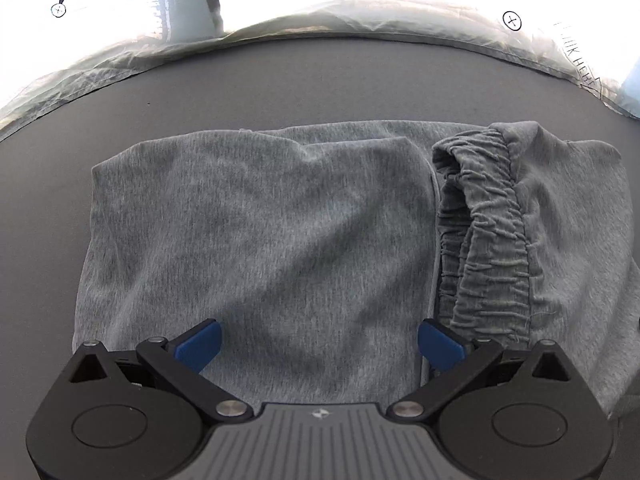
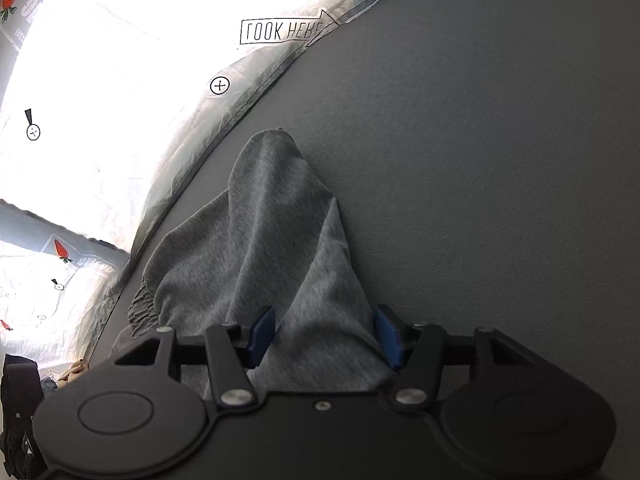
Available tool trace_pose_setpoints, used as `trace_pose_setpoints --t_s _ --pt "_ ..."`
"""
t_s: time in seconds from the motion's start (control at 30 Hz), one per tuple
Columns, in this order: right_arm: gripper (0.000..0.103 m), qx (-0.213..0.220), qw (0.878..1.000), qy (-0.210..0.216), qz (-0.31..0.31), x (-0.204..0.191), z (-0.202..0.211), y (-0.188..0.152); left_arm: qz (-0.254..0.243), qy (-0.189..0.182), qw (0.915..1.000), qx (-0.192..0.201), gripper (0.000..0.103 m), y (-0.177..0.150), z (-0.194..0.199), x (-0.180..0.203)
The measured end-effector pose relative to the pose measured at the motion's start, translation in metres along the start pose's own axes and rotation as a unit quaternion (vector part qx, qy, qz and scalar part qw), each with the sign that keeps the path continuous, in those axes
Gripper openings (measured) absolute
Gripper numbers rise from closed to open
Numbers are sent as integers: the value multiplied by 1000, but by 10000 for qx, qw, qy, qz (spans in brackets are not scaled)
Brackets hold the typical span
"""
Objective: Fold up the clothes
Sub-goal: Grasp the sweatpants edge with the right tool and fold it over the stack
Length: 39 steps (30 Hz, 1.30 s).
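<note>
A grey heathered garment (image 1: 260, 232) lies folded on the dark grey table (image 1: 280, 80), its gathered elastic waistband (image 1: 488, 232) bunched up at the right. My left gripper (image 1: 318, 346) is open just above the garment's near edge, blue pads wide apart, holding nothing. In the right wrist view the same grey garment (image 2: 272, 240) rises in a peak in front of my right gripper (image 2: 326, 338). Its blue pads stand apart with grey cloth lying between them; I cannot tell whether they touch the cloth.
A white printed sheet (image 2: 120, 80) with "LOOK HERE" and carrot drawings borders the table's far edge (image 1: 360, 28). Bare grey table surface (image 2: 500, 160) stretches to the right of the garment. Dark items (image 2: 18, 408) sit at the far lower left.
</note>
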State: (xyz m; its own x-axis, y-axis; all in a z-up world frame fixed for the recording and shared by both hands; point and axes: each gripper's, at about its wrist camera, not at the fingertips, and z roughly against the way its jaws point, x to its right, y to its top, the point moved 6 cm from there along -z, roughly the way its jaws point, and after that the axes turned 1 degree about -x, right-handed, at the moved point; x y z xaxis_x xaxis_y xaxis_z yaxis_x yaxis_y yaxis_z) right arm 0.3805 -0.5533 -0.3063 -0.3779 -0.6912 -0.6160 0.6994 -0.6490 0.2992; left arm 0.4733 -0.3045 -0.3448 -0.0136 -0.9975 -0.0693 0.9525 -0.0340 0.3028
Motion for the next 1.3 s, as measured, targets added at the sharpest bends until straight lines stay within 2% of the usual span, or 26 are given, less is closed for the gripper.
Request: trace_pose_setpoints --t_s 0.03,0.07,0.1,0.13,0.23,0.4,0.53,0.7,0.87,0.97,1.13,1.3 --pt "35 -59 10000 -40 -6 0 0 -1 184 -66 9998 -57 103 -3 -4 -5" --pt "33 -69 10000 -44 1 -1 -1 -2 302 -116 9994 -91 103 -5 -7 -10" --pt "20 -91 10000 -3 4 -3 -1 -3 296 -133 9994 -80 103 -6 -6 -12" --pt "13 -121 9999 82 -38 -7 -2 -4 290 -150 9994 -69 103 -7 -6 -14" --pt "11 -16 9991 391 -184 -19 5 -3 409 -228 9989 -44 103 -13 1 -24" --pt "10 251 9966 781 46 -64 21 -3 645 -323 9974 2 103 -28 17 -46" --pt "9 290 9945 968 274 -99 30 -12 833 -237 9962 52 103 -45 31 -74" --pt "9 222 9900 1365 269 -134 25 -34 963 -17 9953 55 103 -63 44 -113" --pt "9 122 9875 1536 326 -163 15 -60 969 171 9951 19 103 -75 46 -147" --pt "9 108 9859 1638 322 -177 9 -73 857 154 9962 -28 103 -78 44 -163" --pt "9 119 9864 1562 498 -207 -5 -86 670 -9 9977 -34 103 -71 34 -185" --pt "10 -56 9854 1363 1019 -243 -23 -104 543 -143 9984 -14 103 -62 22 -200"
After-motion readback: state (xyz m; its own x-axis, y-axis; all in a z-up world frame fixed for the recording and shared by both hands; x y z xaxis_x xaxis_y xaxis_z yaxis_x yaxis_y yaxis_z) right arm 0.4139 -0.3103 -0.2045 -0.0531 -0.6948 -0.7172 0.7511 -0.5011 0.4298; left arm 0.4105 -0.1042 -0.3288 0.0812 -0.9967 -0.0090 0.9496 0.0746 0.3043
